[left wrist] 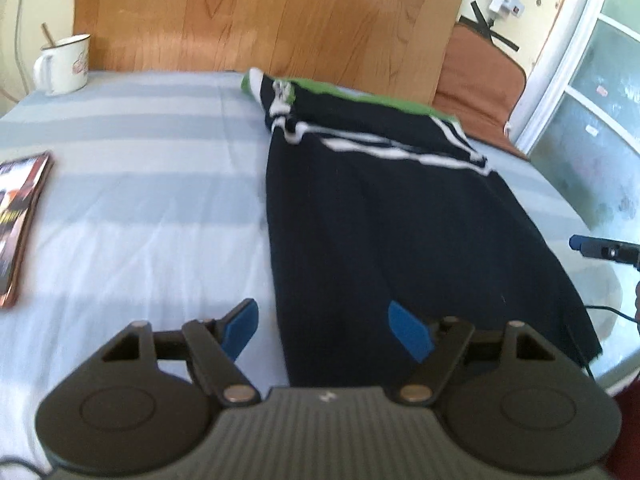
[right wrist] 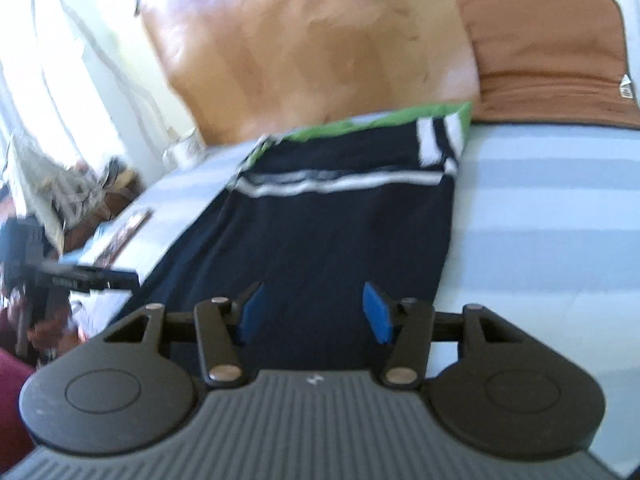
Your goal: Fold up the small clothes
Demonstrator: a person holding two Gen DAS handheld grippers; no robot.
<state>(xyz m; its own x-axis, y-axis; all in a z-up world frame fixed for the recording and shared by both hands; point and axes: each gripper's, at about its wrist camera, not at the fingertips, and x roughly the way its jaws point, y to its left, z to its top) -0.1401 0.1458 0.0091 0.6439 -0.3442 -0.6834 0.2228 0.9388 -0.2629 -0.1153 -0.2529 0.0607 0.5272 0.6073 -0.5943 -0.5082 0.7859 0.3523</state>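
A striped pale-blue sheet [left wrist: 140, 184] covers the bed, a wooden headboard [left wrist: 260, 16] at its far end; on it lies the dark navy garment [left wrist: 400, 232], folded lengthwise, its white stripes and green edge toward the headboard. The left gripper [left wrist: 326, 330] hangs above the garment's near left edge, jaws spread, holding nothing; the right gripper [right wrist: 312, 312] hovers over the near end, likewise spread and empty. A book [left wrist: 20, 216] lies to the left; an enamel mug [left wrist: 66, 64] stands in the far corner.

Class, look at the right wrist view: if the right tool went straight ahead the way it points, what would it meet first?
Most likely the dark navy garment spread on the striped sheet. The right tool, open, aims along it; its height above the cloth is unclear.
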